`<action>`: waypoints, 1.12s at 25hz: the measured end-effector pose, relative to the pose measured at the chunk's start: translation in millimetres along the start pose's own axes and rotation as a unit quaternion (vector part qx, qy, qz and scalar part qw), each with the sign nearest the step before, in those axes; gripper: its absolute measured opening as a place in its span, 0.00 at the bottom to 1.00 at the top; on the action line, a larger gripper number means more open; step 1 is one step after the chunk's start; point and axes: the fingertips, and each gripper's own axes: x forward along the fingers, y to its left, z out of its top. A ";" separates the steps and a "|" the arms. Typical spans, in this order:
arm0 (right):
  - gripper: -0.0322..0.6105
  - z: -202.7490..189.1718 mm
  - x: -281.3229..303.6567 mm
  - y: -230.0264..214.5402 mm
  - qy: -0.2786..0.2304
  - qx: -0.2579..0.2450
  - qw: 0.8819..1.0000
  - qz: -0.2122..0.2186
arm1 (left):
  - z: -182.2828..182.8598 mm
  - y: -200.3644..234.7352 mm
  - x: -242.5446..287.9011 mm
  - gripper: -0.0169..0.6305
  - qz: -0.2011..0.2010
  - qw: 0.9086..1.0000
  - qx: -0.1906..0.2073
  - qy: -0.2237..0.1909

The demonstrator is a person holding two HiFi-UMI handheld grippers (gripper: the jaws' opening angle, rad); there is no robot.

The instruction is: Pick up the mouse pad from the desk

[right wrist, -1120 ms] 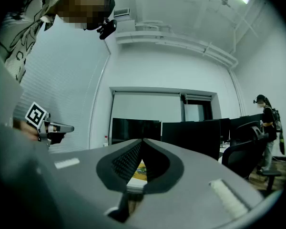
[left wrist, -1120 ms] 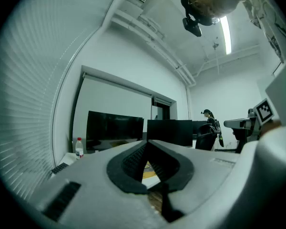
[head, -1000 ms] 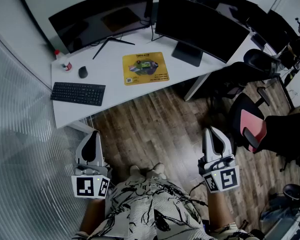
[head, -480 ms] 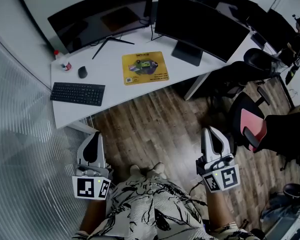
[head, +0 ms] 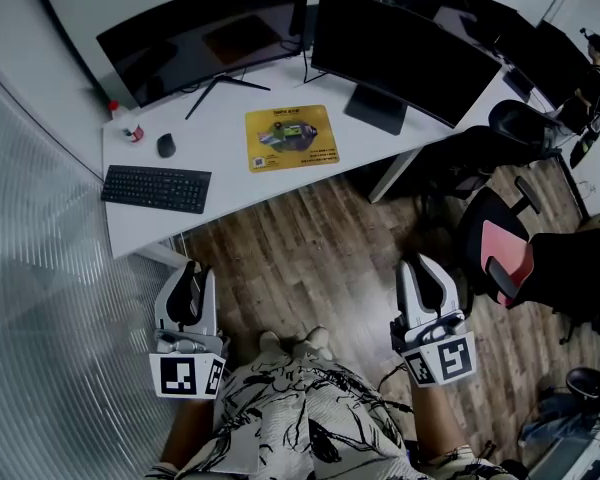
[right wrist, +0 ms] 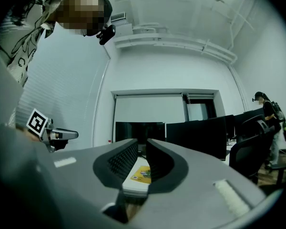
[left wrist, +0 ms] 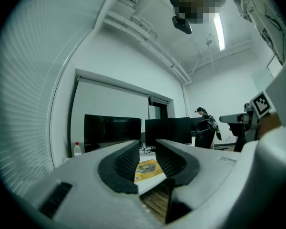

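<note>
1. Left hand-held gripper (head: 191, 273): I read its jaws as a narrow gap apart and opening. Nothing is between them. It points level, out toward the surface (head: 242, 182), and is held low in front of the person's body.
2. Right hand-held gripper (head: 421, 268): its jaws are also a narrow gap apart and opening, with nothing between the pads. It points level and sits beside the left one, over the wooden floor (head: 320, 253).
3. Mouse pad (head: 291, 137): yellow, with a printed picture, lying flat on the white surface. It is between the stands of the left monitor (head: 205, 34) and the right monitor (head: 405, 53), and well apart from both grippers.
4. Other items on the surface: a black keyboard (head: 156, 187) near the front left edge and a black mouse (head: 166, 145) behind it. Both are left of the mouse pad and not touching it.
</note>
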 end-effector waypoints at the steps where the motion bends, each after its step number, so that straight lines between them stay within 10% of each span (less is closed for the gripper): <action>1: 0.16 0.3 -0.1 0.5 -0.002 0.000 1.000 0.002 | -0.7 1.8 -0.4 0.21 0.004 1.000 -0.002 0.001; 28: 0.73 -10.7 8.3 -20.3 0.009 0.009 1.000 0.012 | -8.4 -0.5 14.0 0.77 0.041 0.999 -0.007 0.029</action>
